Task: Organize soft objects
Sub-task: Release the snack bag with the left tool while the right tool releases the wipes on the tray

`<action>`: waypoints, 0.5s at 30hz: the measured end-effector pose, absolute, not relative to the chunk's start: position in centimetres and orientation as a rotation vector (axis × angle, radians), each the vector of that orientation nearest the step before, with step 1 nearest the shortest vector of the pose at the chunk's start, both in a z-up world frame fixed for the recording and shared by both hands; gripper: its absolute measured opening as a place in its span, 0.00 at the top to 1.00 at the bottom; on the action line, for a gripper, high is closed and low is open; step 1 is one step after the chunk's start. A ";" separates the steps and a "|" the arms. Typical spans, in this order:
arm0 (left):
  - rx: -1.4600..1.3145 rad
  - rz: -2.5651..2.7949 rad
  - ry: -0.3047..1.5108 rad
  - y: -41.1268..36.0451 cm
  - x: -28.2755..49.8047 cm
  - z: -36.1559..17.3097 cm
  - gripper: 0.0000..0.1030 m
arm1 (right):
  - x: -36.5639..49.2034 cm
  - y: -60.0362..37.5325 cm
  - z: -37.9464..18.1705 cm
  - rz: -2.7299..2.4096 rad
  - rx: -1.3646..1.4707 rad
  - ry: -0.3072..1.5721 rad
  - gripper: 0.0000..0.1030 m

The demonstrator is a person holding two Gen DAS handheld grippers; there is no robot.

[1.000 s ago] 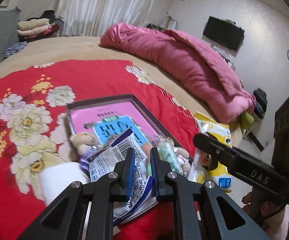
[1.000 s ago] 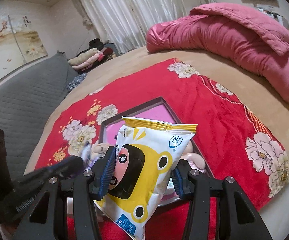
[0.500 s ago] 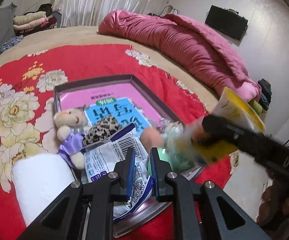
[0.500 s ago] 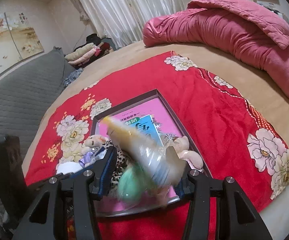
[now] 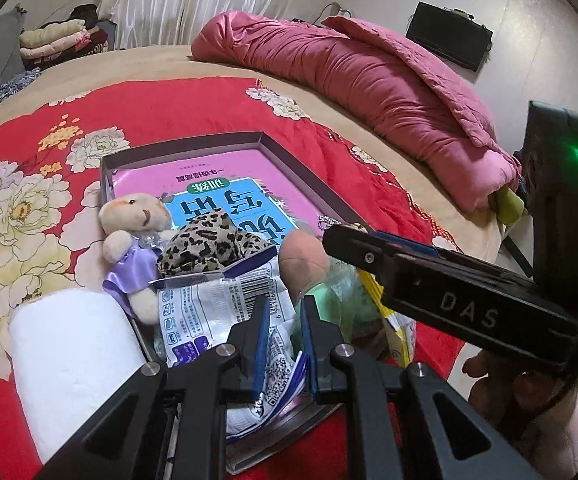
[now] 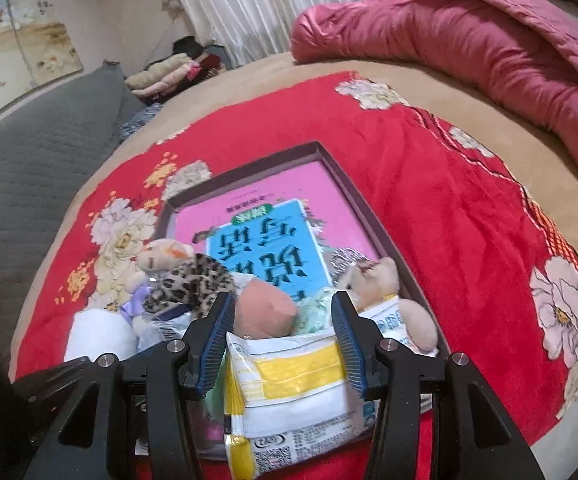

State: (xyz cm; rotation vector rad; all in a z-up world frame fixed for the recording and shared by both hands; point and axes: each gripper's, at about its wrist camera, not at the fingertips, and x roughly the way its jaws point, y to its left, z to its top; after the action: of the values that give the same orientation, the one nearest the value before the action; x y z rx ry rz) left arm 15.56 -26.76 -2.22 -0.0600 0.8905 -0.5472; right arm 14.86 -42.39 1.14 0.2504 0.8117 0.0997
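Observation:
A dark shallow tray [image 5: 305, 178] [image 6: 363, 196] lies on the red flowered blanket and holds a pink-and-blue book, a bear in a purple dress [image 5: 133, 224], a leopard-print cloth [image 5: 209, 240] [image 6: 193, 280], a pink plush [image 5: 303, 256] [image 6: 265, 312] and a second small bear [image 6: 377, 280]. My left gripper [image 5: 283, 320] is shut on a white-and-blue wipes pack [image 5: 217, 312] at the tray's near edge. My right gripper [image 6: 283, 332] is shut on a yellow-and-white wipes pack [image 6: 293, 384], lowered flat over the tray's near end. The right gripper also shows in the left wrist view, at the right.
A white paper roll [image 5: 69, 360] [image 6: 97, 332] lies just left of the tray. A pink quilt [image 5: 369, 80] [image 6: 469, 40] is bunched at the far side of the bed. Folded clothes [image 5: 57, 40] are stacked at the back left. A grey mattress edge [image 6: 29, 160] runs along the left.
My right gripper has swung the yellow pack down from upright to flat over the tray's near end. My left gripper has come nearer the tray, still holding the white-and-blue pack.

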 end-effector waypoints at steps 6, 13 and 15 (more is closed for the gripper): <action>-0.075 -0.557 0.895 -26.6 15.6 -2.2 0.83 | 14.5 -42.5 2.1 0.132 0.274 0.748 0.49; -0.049 -0.565 0.908 -27.0 15.5 -2.4 0.83 | 12.5 -43.7 4.6 0.135 0.270 0.715 0.38; -0.046 -0.565 0.912 -27.1 15.5 -2.4 0.82 | 11.6 -44.2 5.1 0.130 0.260 0.731 0.37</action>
State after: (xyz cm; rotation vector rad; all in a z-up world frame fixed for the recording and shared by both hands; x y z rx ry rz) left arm 15.52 -27.07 -2.38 -0.0460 0.9121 -0.5654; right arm 11.57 -44.21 5.10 0.2599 0.7313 0.1304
